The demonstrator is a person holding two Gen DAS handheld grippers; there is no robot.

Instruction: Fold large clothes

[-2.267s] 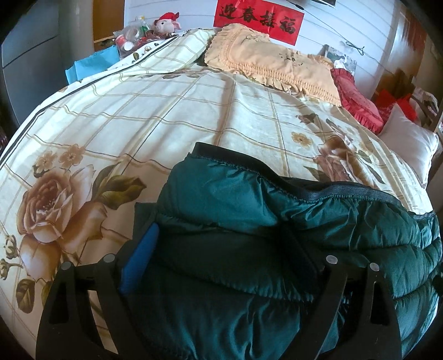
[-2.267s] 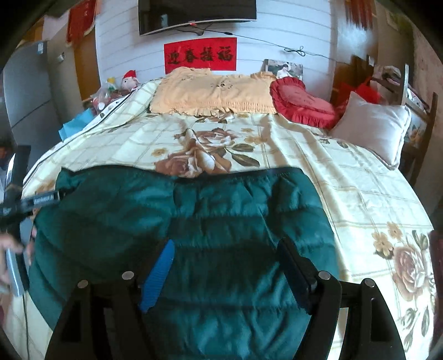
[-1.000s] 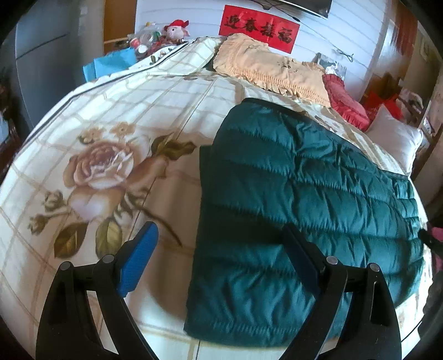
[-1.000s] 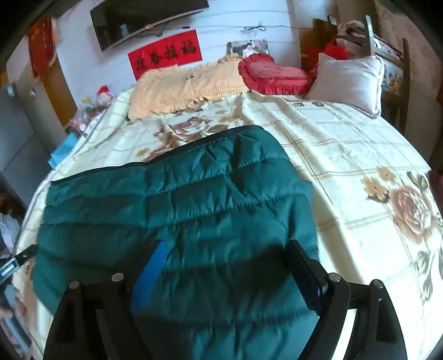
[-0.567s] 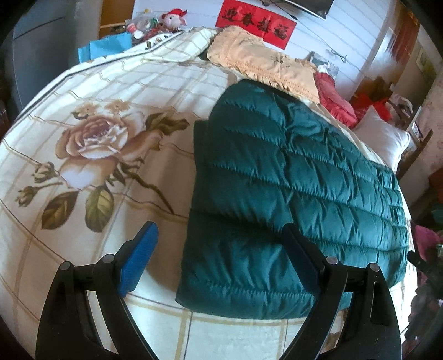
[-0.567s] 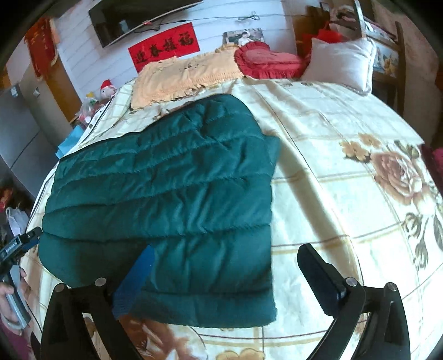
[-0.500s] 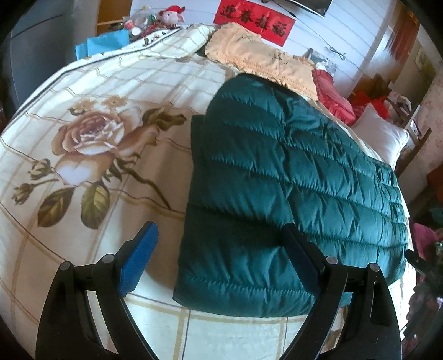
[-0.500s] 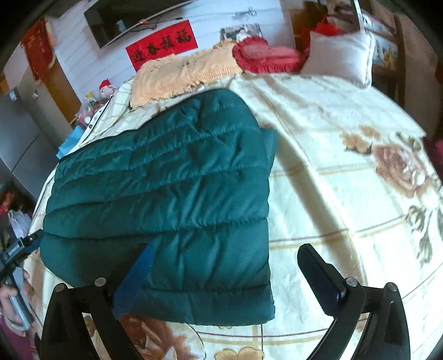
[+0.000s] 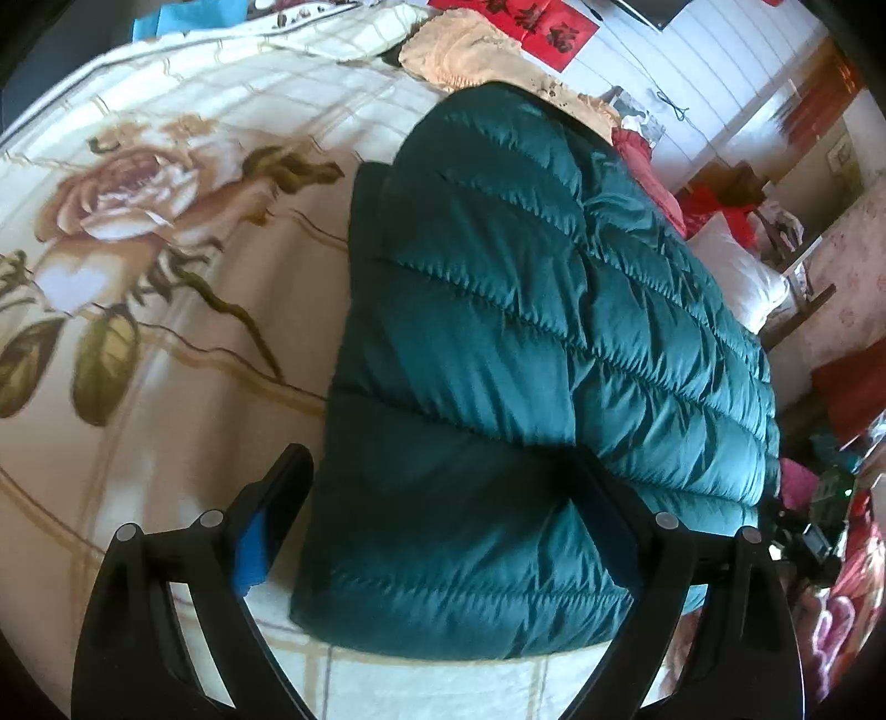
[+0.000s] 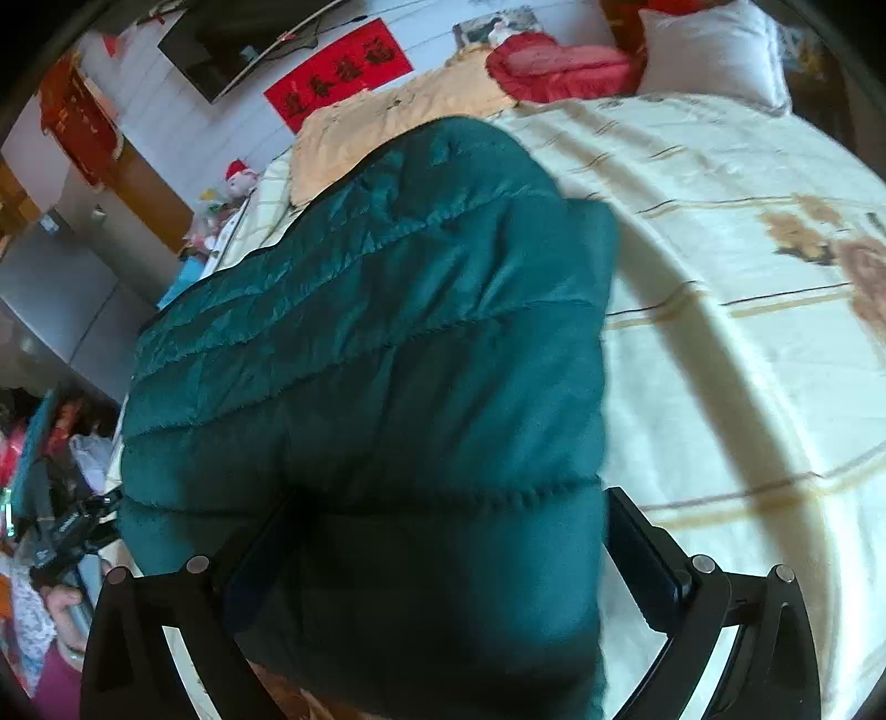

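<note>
A dark green quilted puffer jacket (image 9: 531, 310) lies folded flat on the floral bedspread (image 9: 144, 232). My left gripper (image 9: 443, 498) is open, its fingers straddling the jacket's near left corner just above it. In the right wrist view the same jacket (image 10: 387, 343) fills the middle. My right gripper (image 10: 448, 531) is open over the jacket's near right corner, with one finger on each side of the edge. Neither gripper holds cloth.
A peach frilled pillow (image 10: 387, 116), a red pillow (image 10: 559, 63) and a white pillow (image 10: 714, 50) lie at the head of the bed. Bare bedspread (image 10: 736, 332) stretches right of the jacket. Clutter and a stuffed toy (image 10: 238, 177) sit off the left side.
Both grippers have moved down and closer to the jacket's near edge. The jacket itself lies as it did half a second ago.
</note>
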